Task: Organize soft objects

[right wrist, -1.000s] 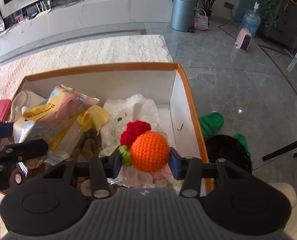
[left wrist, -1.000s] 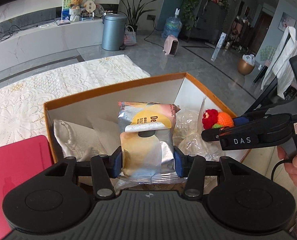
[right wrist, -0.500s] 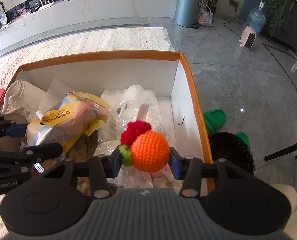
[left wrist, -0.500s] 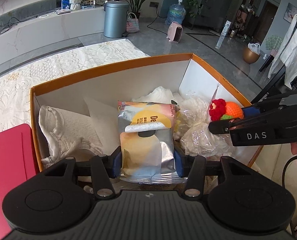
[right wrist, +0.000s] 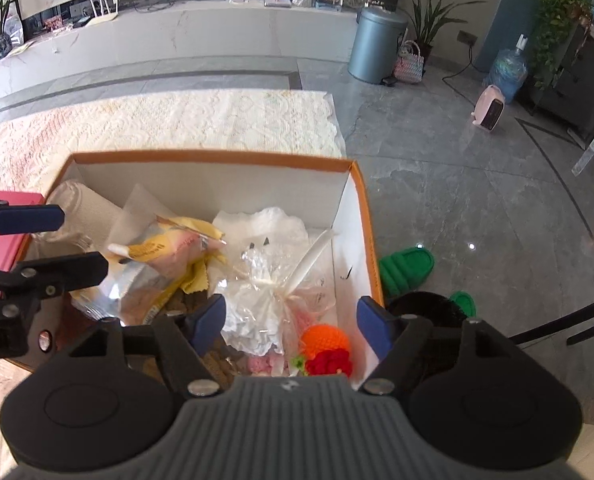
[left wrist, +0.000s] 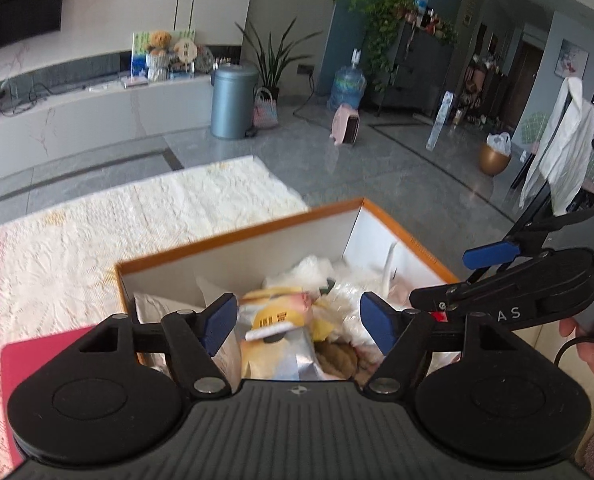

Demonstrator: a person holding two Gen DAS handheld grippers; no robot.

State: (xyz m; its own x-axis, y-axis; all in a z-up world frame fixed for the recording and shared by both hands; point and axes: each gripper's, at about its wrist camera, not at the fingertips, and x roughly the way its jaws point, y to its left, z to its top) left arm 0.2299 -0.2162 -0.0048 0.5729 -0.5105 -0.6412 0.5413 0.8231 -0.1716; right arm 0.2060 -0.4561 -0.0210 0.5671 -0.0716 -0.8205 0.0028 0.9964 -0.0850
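Here, crinkly foil snack pouch, round crochet orange, cardboard box.

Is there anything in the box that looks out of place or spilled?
Nothing stands out. The snack packet, the clear bag and the crochet orange lie loosely heaped inside the box; nothing has spilled over its rim.
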